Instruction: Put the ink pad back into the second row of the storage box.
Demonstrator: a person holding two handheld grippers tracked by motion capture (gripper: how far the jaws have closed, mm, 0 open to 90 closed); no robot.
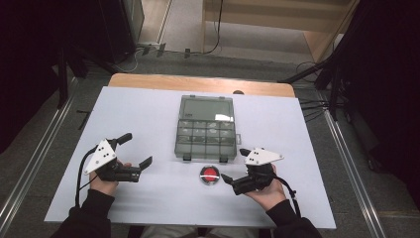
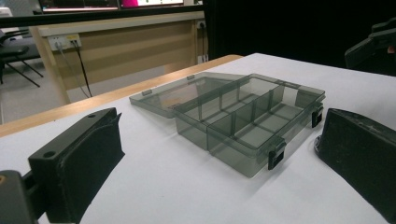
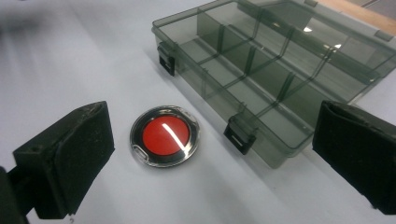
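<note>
A smoky clear compartment box point(image 1: 205, 134) lies open in the middle of the white table, its lid point(image 1: 207, 108) flat behind it and its compartments empty. Just in front of it lies a round red disc in a clear case point(image 1: 210, 174). My left gripper point(image 1: 136, 149) is open to the left of the box, with nothing between its jaws. My right gripper point(image 1: 235, 164) is open just right of the disc. The left gripper view has the box point(image 2: 243, 116) between the spread jaws. Seen from the right gripper, the disc point(image 3: 164, 135) and box point(image 3: 261, 70) lie ahead.
The white tabletop point(image 1: 148, 114) has a wooden strip point(image 1: 198, 83) along its far edge. Dark stands and cables point(image 1: 317, 74) flank the table on the floor. A metal rail point(image 1: 356, 173) runs along the right side.
</note>
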